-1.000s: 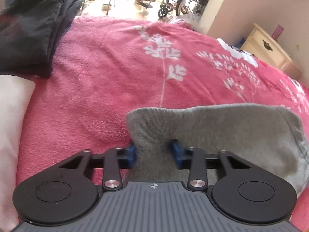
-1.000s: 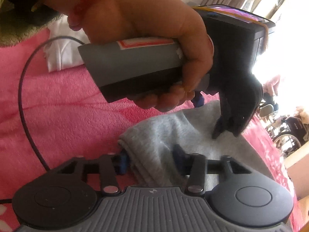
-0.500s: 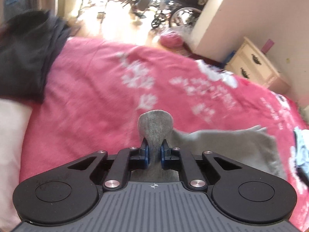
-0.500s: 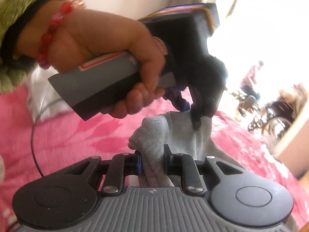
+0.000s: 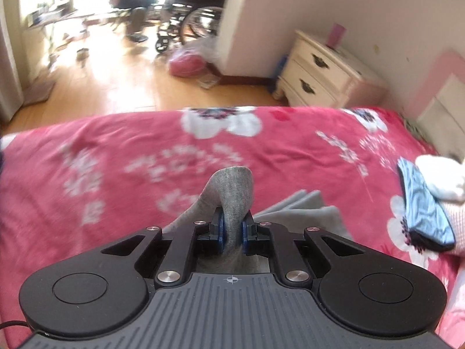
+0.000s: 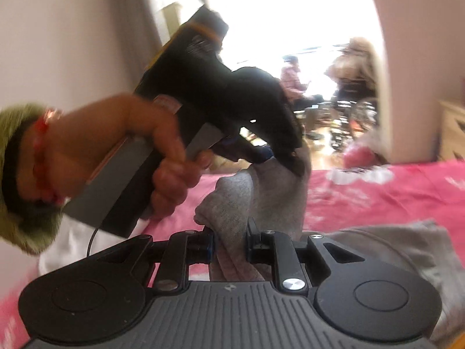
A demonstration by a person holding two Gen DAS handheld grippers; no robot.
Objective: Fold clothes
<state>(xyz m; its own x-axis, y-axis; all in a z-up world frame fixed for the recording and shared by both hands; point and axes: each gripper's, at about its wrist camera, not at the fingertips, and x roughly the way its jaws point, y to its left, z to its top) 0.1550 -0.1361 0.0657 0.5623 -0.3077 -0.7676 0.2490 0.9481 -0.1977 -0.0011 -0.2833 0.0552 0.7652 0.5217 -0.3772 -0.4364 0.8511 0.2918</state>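
Left wrist view: the left hand-held gripper [image 5: 232,234] is pinched tight on a bunched corner of the grey garment [image 5: 232,200], which a second ago lay flat between open pads. The corner is now lifted clear of the bed [image 5: 116,174], with the rest trailing onto the cover below. Right wrist view: the right hand-held gripper [image 6: 229,247] is likewise clamped on a thicker wad of the same cloth, and the person's hand [image 6: 122,157] carries the other tool just ahead. The picture is blurred, so the far edge probably still rests on the bed. Judgement: both corners are secured and raised, ready to carry over for a fold.
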